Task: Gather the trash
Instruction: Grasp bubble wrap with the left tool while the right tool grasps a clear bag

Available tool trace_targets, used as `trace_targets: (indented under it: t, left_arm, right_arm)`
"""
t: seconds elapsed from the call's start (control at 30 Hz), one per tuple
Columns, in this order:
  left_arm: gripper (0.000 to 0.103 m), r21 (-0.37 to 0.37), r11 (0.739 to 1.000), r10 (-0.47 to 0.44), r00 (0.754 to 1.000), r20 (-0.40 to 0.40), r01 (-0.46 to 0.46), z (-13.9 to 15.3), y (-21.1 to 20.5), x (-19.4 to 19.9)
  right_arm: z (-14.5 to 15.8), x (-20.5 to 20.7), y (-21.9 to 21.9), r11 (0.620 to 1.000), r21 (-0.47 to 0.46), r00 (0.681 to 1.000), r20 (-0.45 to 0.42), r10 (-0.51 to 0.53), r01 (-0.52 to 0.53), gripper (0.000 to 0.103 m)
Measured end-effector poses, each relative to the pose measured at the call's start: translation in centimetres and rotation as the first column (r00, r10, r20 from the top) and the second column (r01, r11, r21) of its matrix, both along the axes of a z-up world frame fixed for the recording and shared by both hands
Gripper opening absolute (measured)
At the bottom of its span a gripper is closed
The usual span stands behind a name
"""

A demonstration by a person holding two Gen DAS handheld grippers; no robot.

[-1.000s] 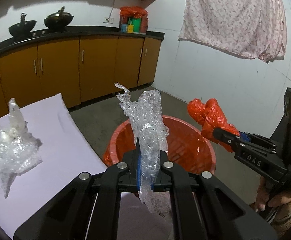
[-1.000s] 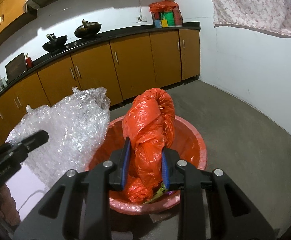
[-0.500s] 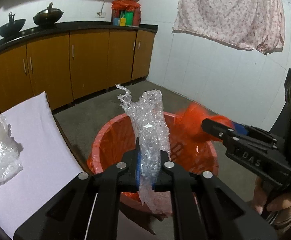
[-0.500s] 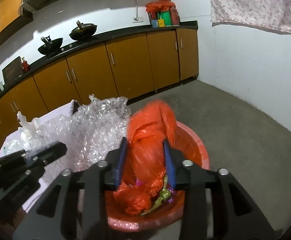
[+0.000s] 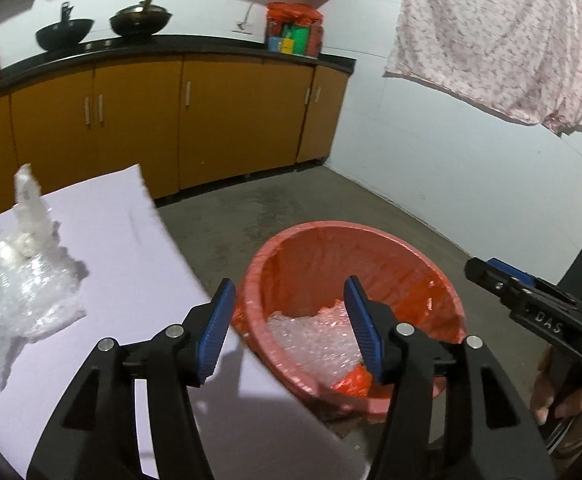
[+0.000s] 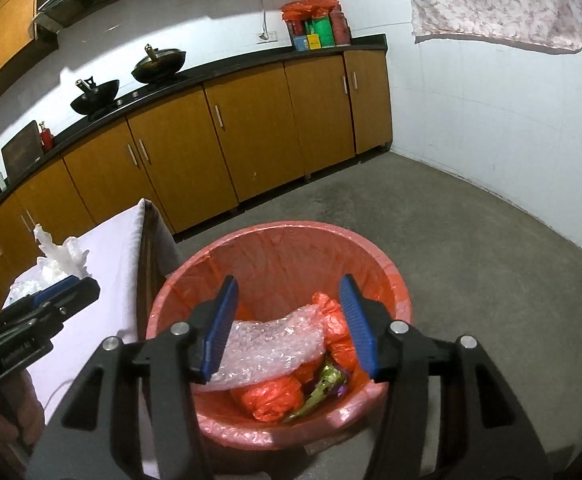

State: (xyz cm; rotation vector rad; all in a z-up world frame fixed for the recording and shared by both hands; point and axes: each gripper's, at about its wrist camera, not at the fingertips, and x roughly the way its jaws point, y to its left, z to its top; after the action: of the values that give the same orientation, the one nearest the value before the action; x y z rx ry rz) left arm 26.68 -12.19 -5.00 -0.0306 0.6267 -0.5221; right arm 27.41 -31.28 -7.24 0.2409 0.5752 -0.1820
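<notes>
A red bin (image 5: 407, 248) (image 6: 251, 240) lined with a red bag stands on the floor beside the table. Inside it lie a roll of bubble wrap (image 6: 271, 344) (image 5: 315, 336), a crumpled red plastic bag (image 6: 271, 398) and a shiny wrapper (image 6: 327, 384). My left gripper (image 5: 291, 328) hangs over the bin's near rim, its jaws opening with nothing between them. My right gripper (image 6: 287, 328) is above the bin, its jaws also opening and empty. More clear crumpled plastic (image 5: 19, 280) (image 6: 57, 258) lies on the white table (image 5: 123, 248).
Brown cabinets (image 6: 251, 128) with a black counter run along the back wall, holding two woks (image 5: 103, 28) and a red bag with boxes (image 5: 293, 28). A flowered cloth (image 5: 499, 40) hangs on the white wall. A hand (image 5: 571, 396) holds the right gripper. Bare concrete floor (image 6: 471, 240) surrounds the bin.
Both grippers let go: the bubble wrap left the left jaws and the red bag left the right jaws, and both now lie in the bin. Both pairs of jaws spread apart.
</notes>
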Motion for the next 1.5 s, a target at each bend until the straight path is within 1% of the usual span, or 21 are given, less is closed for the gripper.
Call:
trace_targets:
  t: [0.33,0.4,0.43,0.47,0.57,0.63,0.7,0.83,0.93,1.03,1.13,1.23,1.3,1.33,1.37,1.43,1.5]
  left_arm:
    - [0.061,0.0,0.994,0.107,0.994,0.005,-0.107,0.2,4.7,-0.4]
    - [0.063,0.005,0.99,0.14,0.99,0.014,-0.14,0.3,6.3,-0.6]
    - [0.066,0.009,0.987,0.16,0.987,0.023,-0.161,0.3,7.1,-0.8]
    - [0.072,0.013,0.984,0.177,0.984,0.031,-0.177,0.4,7.8,-0.9]
    - [0.081,0.04,0.965,0.256,0.964,0.077,-0.26,0.5,10.7,-1.3]
    - [0.088,0.074,0.941,0.322,0.94,0.112,-0.331,0.4,13.2,-1.1]
    - [0.088,0.103,0.915,0.377,0.918,0.126,-0.39,0.0,15.2,-0.6]
    - [0.088,0.126,0.868,0.471,0.877,0.093,-0.48,-1.0,19.0,0.8]
    - [0.088,0.137,0.852,0.502,0.862,0.065,-0.506,-1.9,20.5,1.7]
    - [0.088,0.146,0.851,0.504,0.862,0.046,-0.505,-2.6,21.1,2.1]
    - [0.088,0.155,0.861,0.485,0.874,0.04,-0.485,-3.0,21.4,2.7]
    - [0.088,0.144,0.874,0.466,0.884,0.018,-0.464,-3.2,21.5,2.9]
    - [0.083,0.137,0.88,0.459,0.888,0.007,-0.455,-3.3,21.7,3.1]
    - [0.075,0.134,0.884,0.453,0.892,-0.003,-0.448,-3.5,21.8,3.3]
    - [0.07,0.131,0.889,0.444,0.896,-0.019,-0.438,-3.6,21.8,3.5]
    - [0.053,0.123,0.9,0.425,0.904,-0.047,-0.417,-4.0,21.9,3.8]
    - [0.044,0.127,0.907,0.41,0.91,-0.059,-0.401,-4.3,21.9,4.0]
  right_arm:
    - [0.7,0.4,2.7,0.998,-0.014,0.998,-0.004,0.056,-0.056,0.053]
    - [0.9,0.5,3.4,0.997,-0.018,0.998,-0.004,0.071,-0.071,0.053]
    - [0.9,0.5,3.8,0.997,-0.018,0.997,-0.003,0.078,-0.078,0.053]
    - [1.0,0.6,4.1,0.996,-0.018,0.996,-0.003,0.086,-0.086,0.053]
    - [1.0,0.6,5.3,0.993,-0.018,0.993,-0.005,0.114,-0.114,0.053]
    - [1.0,0.8,6.0,0.991,-0.018,0.991,-0.008,0.131,-0.131,0.053]
    - [0.9,1.0,7.0,0.989,-0.017,0.989,-0.013,0.15,-0.15,0.053]
    - [0.3,1.5,9.0,0.983,-0.013,0.982,-0.028,0.185,-0.186,0.053]
    - [0.1,1.9,10.1,0.979,-0.011,0.978,-0.037,0.205,-0.205,0.053]
    - [-0.1,2.4,11.4,0.975,-0.011,0.974,-0.046,0.223,-0.224,0.053]
    - [-0.2,2.8,12.5,0.97,-0.013,0.969,-0.052,0.241,-0.242,0.053]
    - [-0.2,3.2,13.5,0.966,-0.016,0.964,-0.058,0.259,-0.26,0.053]
    - [-0.3,3.5,14.3,0.961,-0.019,0.96,-0.063,0.273,-0.274,0.053]
    - [-0.3,3.6,14.6,0.96,-0.02,0.958,-0.065,0.278,-0.279,0.053]
    - [-0.4,3.7,15.0,0.958,-0.023,0.956,-0.068,0.285,-0.287,0.053]
    - [-0.5,3.8,15.6,0.954,-0.026,0.952,-0.073,0.296,-0.299,0.053]
    - [-0.5,3.9,16.3,0.95,-0.03,0.949,-0.078,0.306,-0.31,0.053]
